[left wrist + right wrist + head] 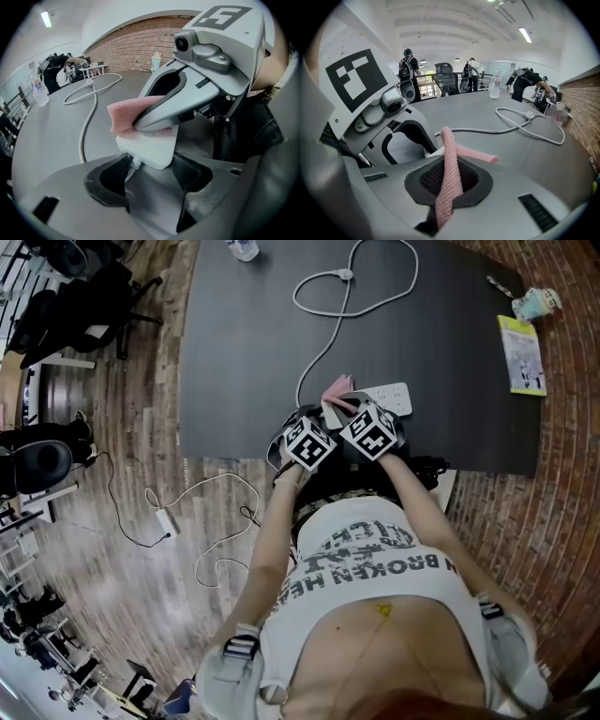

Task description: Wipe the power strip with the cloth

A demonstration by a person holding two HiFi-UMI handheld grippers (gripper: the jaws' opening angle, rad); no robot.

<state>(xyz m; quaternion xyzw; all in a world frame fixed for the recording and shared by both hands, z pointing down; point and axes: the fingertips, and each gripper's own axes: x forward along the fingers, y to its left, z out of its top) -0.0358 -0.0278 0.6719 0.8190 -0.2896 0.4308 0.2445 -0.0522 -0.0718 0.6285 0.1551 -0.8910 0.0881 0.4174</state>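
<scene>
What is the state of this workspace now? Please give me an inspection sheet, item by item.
Surface: dark grey table.
Job's things: white power strip at the near edge; pink cloth pressed on top of it.
Clutter: bottle, booklet, small teal item.
Grippers: left gripper closed on the power strip's cable end; right gripper closed on the cloth.
Cables: white cable loops across the table; a white adapter with its lead lies on the floor.
Surroundings: wooden floor, brick wall, office chairs, people far behind.
</scene>
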